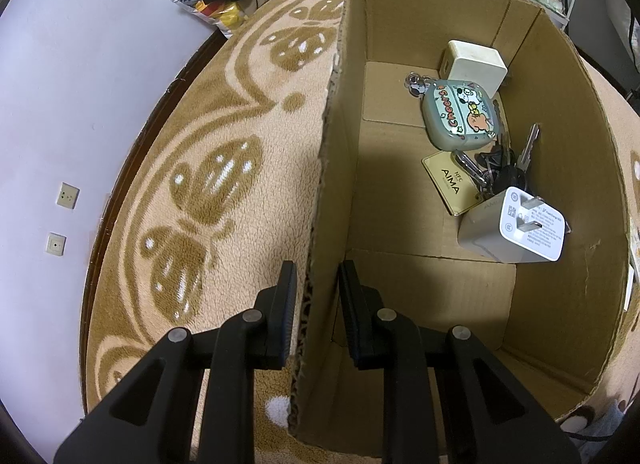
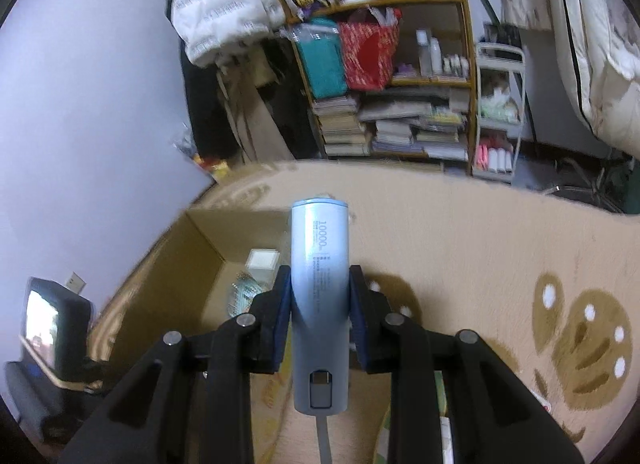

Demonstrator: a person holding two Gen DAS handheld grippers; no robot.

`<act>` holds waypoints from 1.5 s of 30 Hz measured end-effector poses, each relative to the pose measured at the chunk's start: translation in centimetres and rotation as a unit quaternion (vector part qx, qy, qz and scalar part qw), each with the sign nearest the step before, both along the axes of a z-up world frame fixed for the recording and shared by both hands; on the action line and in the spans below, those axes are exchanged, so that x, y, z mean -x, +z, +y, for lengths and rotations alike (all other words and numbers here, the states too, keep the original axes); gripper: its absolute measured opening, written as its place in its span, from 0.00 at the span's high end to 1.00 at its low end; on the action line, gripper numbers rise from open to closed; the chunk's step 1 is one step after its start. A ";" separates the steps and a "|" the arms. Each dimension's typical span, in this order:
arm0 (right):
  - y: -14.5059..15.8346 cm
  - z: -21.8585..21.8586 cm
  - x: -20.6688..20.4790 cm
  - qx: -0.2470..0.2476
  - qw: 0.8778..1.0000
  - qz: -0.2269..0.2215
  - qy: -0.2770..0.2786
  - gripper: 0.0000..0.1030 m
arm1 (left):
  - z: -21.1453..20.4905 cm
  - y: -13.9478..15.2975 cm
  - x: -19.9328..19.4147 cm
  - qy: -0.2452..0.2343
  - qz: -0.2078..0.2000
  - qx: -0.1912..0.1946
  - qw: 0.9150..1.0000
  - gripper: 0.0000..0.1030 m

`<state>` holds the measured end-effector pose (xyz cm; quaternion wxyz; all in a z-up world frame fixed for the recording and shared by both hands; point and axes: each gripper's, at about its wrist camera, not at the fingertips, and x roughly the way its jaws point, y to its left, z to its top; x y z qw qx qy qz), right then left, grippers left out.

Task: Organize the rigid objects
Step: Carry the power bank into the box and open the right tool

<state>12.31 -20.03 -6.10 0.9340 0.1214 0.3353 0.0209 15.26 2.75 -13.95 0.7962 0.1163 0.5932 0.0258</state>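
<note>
Left gripper (image 1: 317, 278) astride the near wall of the cardboard box (image 1: 336, 111), one finger outside over the rug (image 1: 208, 151), the other inside; fingers near the wall on both sides, possibly pinching it, though contact not clear from this angle. Inside the box, toward the far right: a white cube charger (image 1: 474, 63) in the corner, a grey-green case marked "Cheers" (image 1: 460, 111) just in front of it, a bunch of keys (image 1: 500, 163) with a tan tag (image 1: 450, 179), and a white plug adapter (image 1: 516, 227) nearest, prongs up. Near left of the box floor bare.

Right gripper (image 2: 319, 284) clamped on a pale blue power bank (image 2: 319, 288), marked "10000", held lengthwise between the fingers, raised above the rug and the right edge of the box, cable hanging from its near end.
</note>
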 end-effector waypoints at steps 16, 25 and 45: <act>1.9 6.1 0.7 -0.018 0.994 -0.046 0.094 0.72 | 0.1 -0.1 0.0 0.002 0.001 0.003 1.000 0.79; -0.2 7.2 -0.3 -0.004 0.994 -0.017 0.110 0.72 | 0.4 -0.2 0.0 0.005 0.006 0.008 1.000 0.79; -4.5 7.9 -2.4 0.032 0.991 0.055 0.114 0.72 | 0.6 -0.1 0.1 0.001 0.008 0.013 1.000 0.79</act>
